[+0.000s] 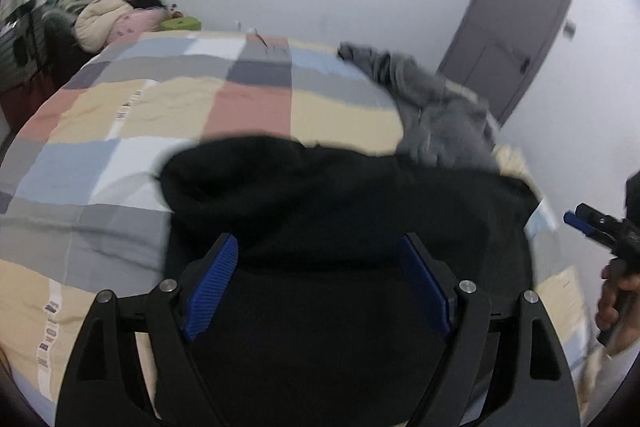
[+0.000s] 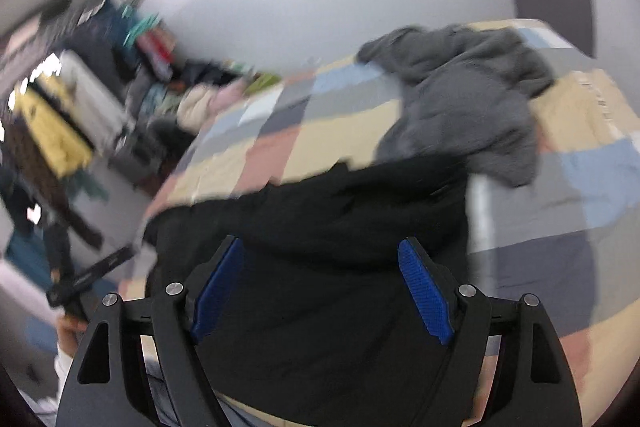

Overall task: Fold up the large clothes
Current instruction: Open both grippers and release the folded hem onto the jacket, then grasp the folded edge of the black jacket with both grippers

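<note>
A large black garment (image 1: 340, 211) lies bunched on the near part of a bed with a patchwork cover (image 1: 168, 99). My left gripper (image 1: 318, 247) is open, its blue pads (image 1: 214, 287) wide apart just over the black cloth. In the right wrist view the same black garment (image 2: 340, 227) fills the foreground and my right gripper (image 2: 320, 251) is open above it, pads (image 2: 426, 291) apart. The right gripper also shows at the right edge of the left wrist view (image 1: 588, 223), away from the cloth. A crumpled grey garment (image 1: 432, 107) lies behind the black one, also seen in the right wrist view (image 2: 468, 99).
A heap of clothes and bedding (image 1: 104, 15) sits past the bed's far left corner. A grey door (image 1: 524, 27) stands in the white wall at the right. The bed's right edge (image 1: 560, 283) is near the hand holding the right gripper. Both views are motion-blurred.
</note>
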Motion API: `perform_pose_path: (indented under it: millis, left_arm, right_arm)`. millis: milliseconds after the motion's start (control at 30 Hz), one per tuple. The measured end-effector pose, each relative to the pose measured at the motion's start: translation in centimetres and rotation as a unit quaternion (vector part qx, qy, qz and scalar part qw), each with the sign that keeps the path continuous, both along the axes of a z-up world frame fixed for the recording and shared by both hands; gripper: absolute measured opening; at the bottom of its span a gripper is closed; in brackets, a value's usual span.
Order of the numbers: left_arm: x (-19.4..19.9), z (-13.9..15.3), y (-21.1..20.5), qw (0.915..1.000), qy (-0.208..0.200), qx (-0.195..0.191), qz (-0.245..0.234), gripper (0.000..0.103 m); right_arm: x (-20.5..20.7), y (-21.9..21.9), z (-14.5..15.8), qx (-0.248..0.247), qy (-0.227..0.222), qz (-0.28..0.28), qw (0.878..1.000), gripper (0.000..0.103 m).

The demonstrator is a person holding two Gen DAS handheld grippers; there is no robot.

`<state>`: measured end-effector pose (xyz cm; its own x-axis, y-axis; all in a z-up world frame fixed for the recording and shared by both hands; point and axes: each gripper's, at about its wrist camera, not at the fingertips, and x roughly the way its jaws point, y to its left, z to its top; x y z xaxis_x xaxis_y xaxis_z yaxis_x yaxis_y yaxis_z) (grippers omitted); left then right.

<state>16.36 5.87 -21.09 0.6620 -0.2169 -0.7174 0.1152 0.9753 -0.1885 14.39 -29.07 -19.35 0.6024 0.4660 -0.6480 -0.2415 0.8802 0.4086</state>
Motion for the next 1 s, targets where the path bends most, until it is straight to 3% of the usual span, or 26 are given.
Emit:
perform_pose_path:
  millis: [100, 200, 233, 433, 600, 833, 1000]
  left_arm:
    - [0.7, -2.6, -2.7, 0.9983, 0.016, 0.056, -0.007, 0.082]
    - [1.1, -4.4, -4.1, 0.9919, 0.013, 0.126, -0.001, 0.082]
    - [1.1, -4.7, -4.1, 0.9913, 0.015, 0.131, 0.0, 0.082]
    - [3.6, -6.7, -2.1, 0.9945, 0.048, 0.09, 0.022, 0.085]
    - [4.1, -7.2, -3.2, 0.9922, 0.051, 0.11, 0.029, 0.086]
    - [3.3, -6.2, -2.9, 0.9919, 0.038, 0.118, 0.027, 0.086]
    - [2.0, -3.9, -0.7, 0.9934, 0.01, 0.106, 0.04, 0.09]
  right_arm:
    - [1.1, 4.4, -3.6, -0.039, 0.007, 0.027, 0.999, 0.079]
    - [1.7, 6.3, -6.1, -0.068, 0.002, 0.028, 0.997, 0.079]
    - [1.9, 6.4, -6.5, -0.068, -0.001, 0.026, 0.997, 0.081]
    - [3.9, 6.0, -9.3, -0.062, 0.01, 0.009, 0.998, 0.082]
    - [5.0, 6.3, -10.4, -0.072, 0.011, 0.009, 0.997, 0.085]
    - [3.4, 4.0, -8.8, -0.019, 0.005, 0.012, 1.0, 0.084]
    - [2.2, -0.3, -6.6, 0.016, -0.014, -0.026, 0.999, 0.087]
